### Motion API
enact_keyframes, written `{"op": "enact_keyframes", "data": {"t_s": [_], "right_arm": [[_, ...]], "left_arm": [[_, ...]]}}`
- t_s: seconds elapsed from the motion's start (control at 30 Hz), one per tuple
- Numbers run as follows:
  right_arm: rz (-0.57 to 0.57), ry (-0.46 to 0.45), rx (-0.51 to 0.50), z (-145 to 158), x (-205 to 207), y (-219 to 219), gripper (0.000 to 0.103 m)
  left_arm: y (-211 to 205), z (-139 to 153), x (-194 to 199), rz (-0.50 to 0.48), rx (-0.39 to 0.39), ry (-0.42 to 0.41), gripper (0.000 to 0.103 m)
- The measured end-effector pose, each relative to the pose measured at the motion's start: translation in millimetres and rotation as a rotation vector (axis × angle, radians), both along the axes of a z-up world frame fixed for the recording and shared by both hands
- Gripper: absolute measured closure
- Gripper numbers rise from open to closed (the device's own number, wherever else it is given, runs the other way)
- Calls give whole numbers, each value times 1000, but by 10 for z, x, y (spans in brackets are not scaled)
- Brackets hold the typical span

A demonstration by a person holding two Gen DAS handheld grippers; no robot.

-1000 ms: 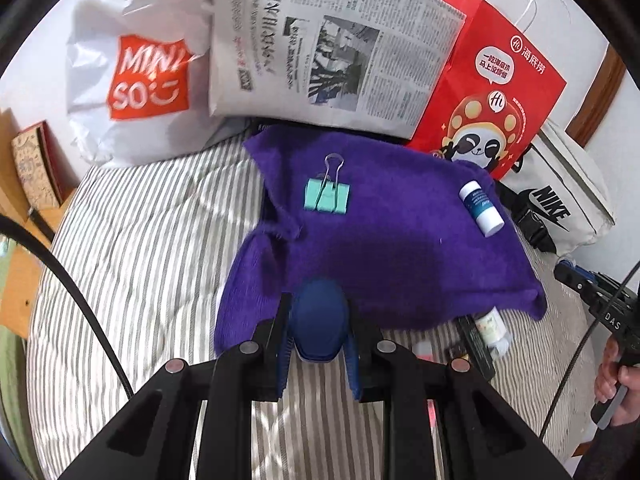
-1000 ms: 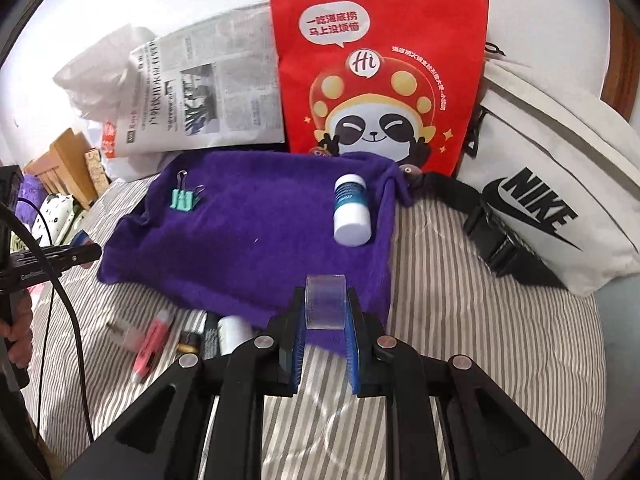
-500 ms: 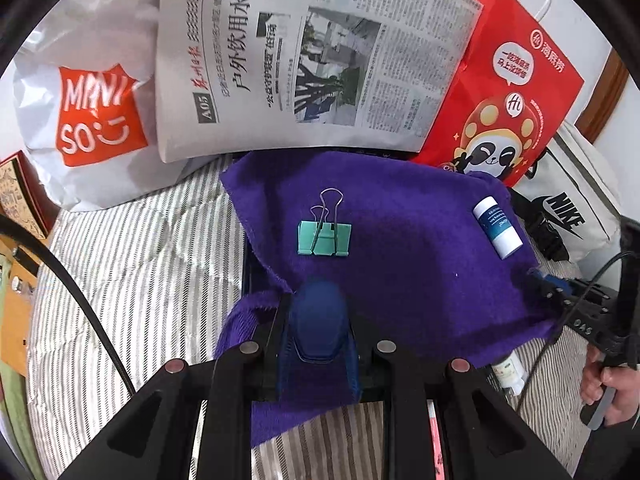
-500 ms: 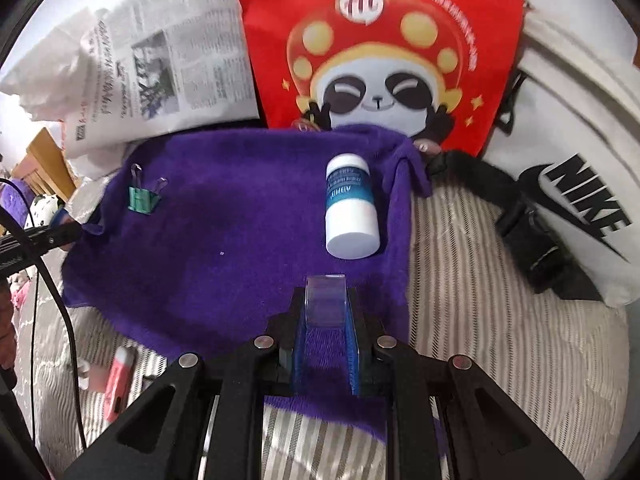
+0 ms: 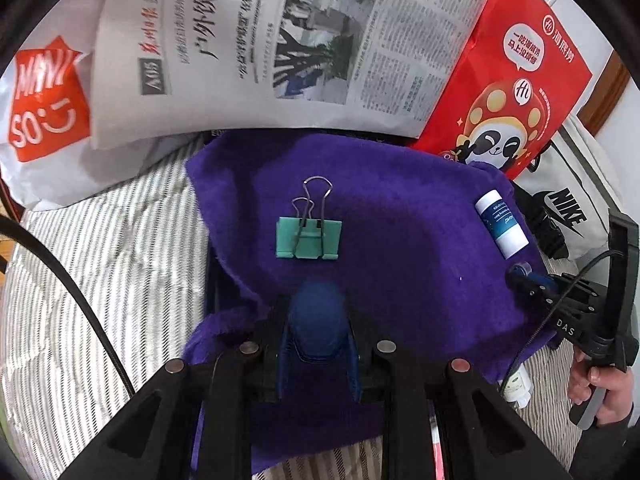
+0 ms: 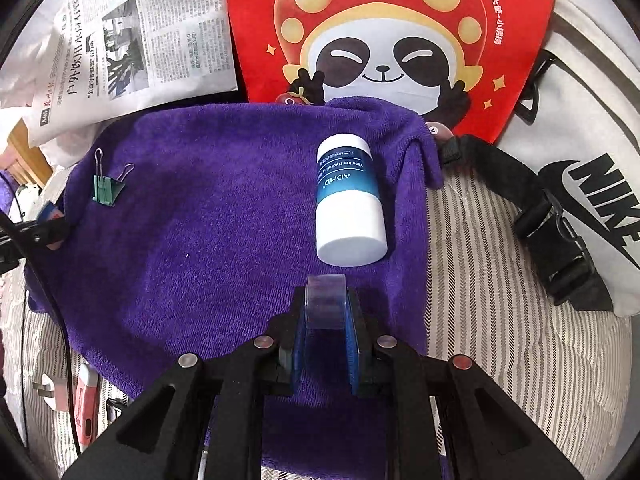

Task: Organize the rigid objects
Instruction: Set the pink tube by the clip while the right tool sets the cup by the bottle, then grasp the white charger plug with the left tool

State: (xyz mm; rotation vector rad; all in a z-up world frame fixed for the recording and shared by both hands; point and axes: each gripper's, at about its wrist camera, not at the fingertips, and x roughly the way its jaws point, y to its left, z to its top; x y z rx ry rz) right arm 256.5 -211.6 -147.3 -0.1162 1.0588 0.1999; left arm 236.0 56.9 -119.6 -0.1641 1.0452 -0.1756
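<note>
A purple towel point(image 5: 420, 248) point(image 6: 208, 240) lies spread on the striped bedding. On it rest a green binder clip point(image 5: 308, 239) point(image 6: 106, 188) and a white bottle with a blue label point(image 5: 501, 224) point(image 6: 350, 200), lying on its side. My left gripper point(image 5: 318, 312) is shut on a dark blue rounded object point(image 5: 318, 320), just short of the clip. My right gripper point(image 6: 325, 304) is shut on a small clear plastic piece point(image 6: 325, 300), just short of the bottle's base. Each gripper hovers over the towel's near part.
A newspaper point(image 5: 280, 40), a white Miniso bag point(image 5: 44, 100), a red panda bag point(image 6: 384, 40) and a white Nike bag point(image 6: 580, 160) stand behind the towel. A pink item point(image 6: 86, 412) and a white plug point(image 6: 50, 394) lie by its near left edge, a small bottle point(image 5: 516, 384) by its near right.
Both grippers have moved forward and lower over the purple towel, so the clip and bottle appear nearer. Their grips have not changed.
</note>
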Motion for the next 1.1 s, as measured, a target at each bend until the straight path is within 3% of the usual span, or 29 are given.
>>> {"op": "enact_keyframes", "data": {"t_s": [0.17,0.23,0.3,0.37,0.53,0.67,0.83,0.97,1.1], "right_arm": [[54,-7,-24,18,-4,20,83],[82,23,-1,34,-11,6,76],[95,29,27,75,-36,9,54],[94,17,30,139,-86,36,46],[78,-11,-13,233,-214,6,42],[44,-18,55,385,-358,-109,42],[-4,-19,117,499,-548,-235,42],[-15,-12,124,519,-716,-266,42],[-33,-5,138,541,-915,-315,42]], "left_arm": [[-10,-88,81,-5,-6,9,82],[-35,-108,103,-13,4,6,82],[-78,-133,129,-30,12,13,82],[-104,-147,154,-34,20,12,82],[-172,-161,185,-43,37,12,81],[-209,-170,174,-48,57,8,81],[-264,-163,151,-57,28,23,61],[-281,-142,42,-50,51,41,60],[-234,-70,-104,-21,26,59,60]]}}
